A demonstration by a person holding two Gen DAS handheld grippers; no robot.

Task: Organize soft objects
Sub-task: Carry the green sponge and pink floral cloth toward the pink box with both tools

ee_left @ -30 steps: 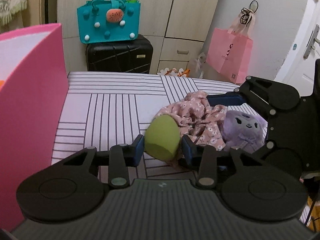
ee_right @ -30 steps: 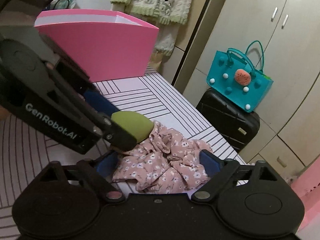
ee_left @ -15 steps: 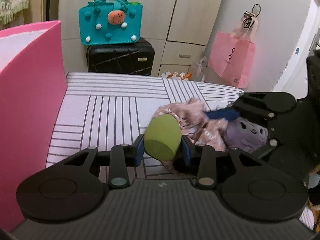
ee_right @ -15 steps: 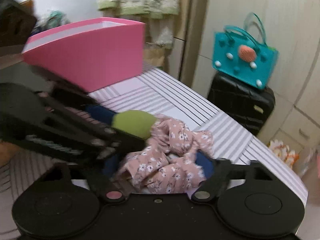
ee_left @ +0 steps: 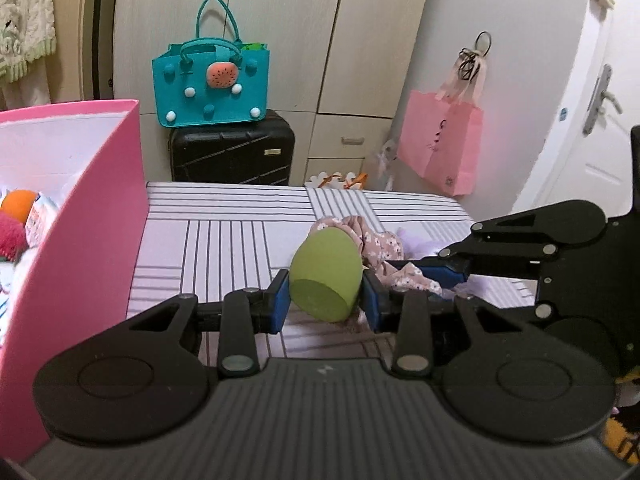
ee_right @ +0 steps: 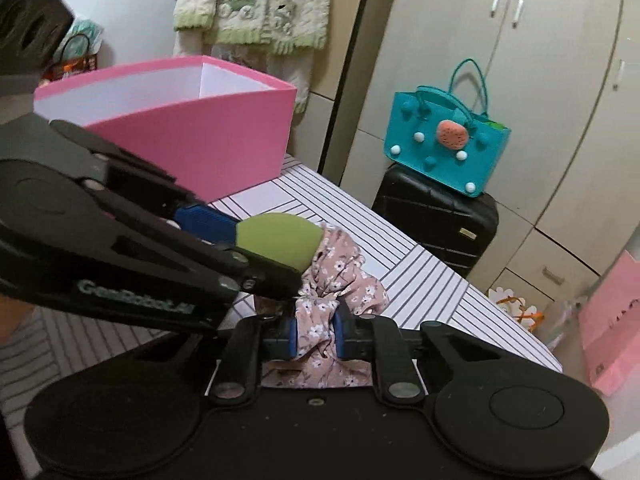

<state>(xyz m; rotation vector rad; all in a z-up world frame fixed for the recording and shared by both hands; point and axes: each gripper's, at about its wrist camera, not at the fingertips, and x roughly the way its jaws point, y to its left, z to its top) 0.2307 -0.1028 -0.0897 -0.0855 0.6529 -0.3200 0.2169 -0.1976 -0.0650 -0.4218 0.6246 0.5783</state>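
My left gripper (ee_left: 325, 300) is shut on a green egg-shaped sponge (ee_left: 325, 276) and holds it above the striped bed (ee_left: 224, 240). The sponge also shows in the right wrist view (ee_right: 280, 240). My right gripper (ee_right: 315, 332) is shut on a pink floral cloth (ee_right: 332, 280), bunched between its blue pads. The cloth also shows in the left wrist view (ee_left: 376, 240), with a bit of purple plush (ee_left: 420, 244) behind it. A pink box (ee_left: 72, 216) stands at the left with soft toys inside (ee_left: 16, 216).
A teal felt bag (ee_left: 210, 84) sits on a black suitcase (ee_left: 232, 152) past the bed's far edge. A pink paper bag (ee_left: 442, 144) hangs by the door at the right. Wardrobe doors (ee_right: 520, 80) are behind.
My right gripper has closed on the floral cloth and gathered it up. My left gripper has lifted the green sponge and moved toward the pink box, whose inside now shows.
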